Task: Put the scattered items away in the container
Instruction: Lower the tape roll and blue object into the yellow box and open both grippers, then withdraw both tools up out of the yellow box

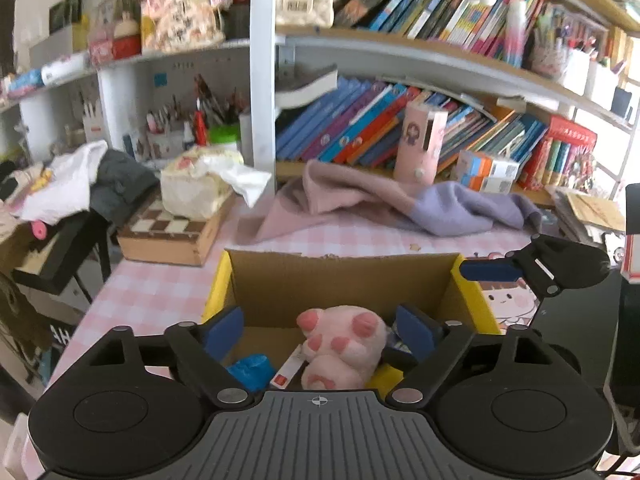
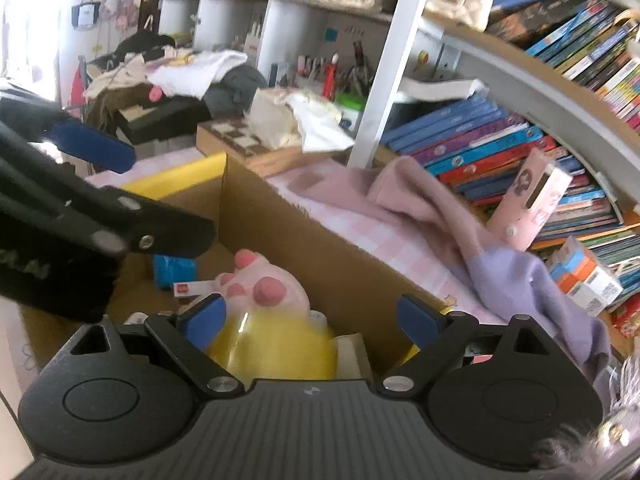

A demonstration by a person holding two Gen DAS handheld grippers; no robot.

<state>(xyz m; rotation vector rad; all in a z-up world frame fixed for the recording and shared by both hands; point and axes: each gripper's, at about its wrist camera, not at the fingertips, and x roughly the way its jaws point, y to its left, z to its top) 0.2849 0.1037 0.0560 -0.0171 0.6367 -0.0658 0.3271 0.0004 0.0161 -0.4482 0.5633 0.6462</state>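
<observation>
On the pink-checked desk (image 1: pixel 160 292), below the crowded bookshelf (image 1: pixel 400 44), sat the open cardboard box (image 1: pixel 340 276), with a pink and lilac cloth (image 1: pixel 380 204) heaped behind it. Inside the box lay the plush paw (image 1: pixel 340 344) beside a yellow tape roll (image 2: pixel 272 344), a blue packet (image 1: pixel 250 370) and a small white and red carton (image 1: pixel 286 372). My left gripper (image 1: pixel 320 330) hung over the paw, its jaws spread and holding nothing. My right gripper (image 2: pixel 312 316) hovered above the tape roll, jaws likewise spread and empty.
</observation>
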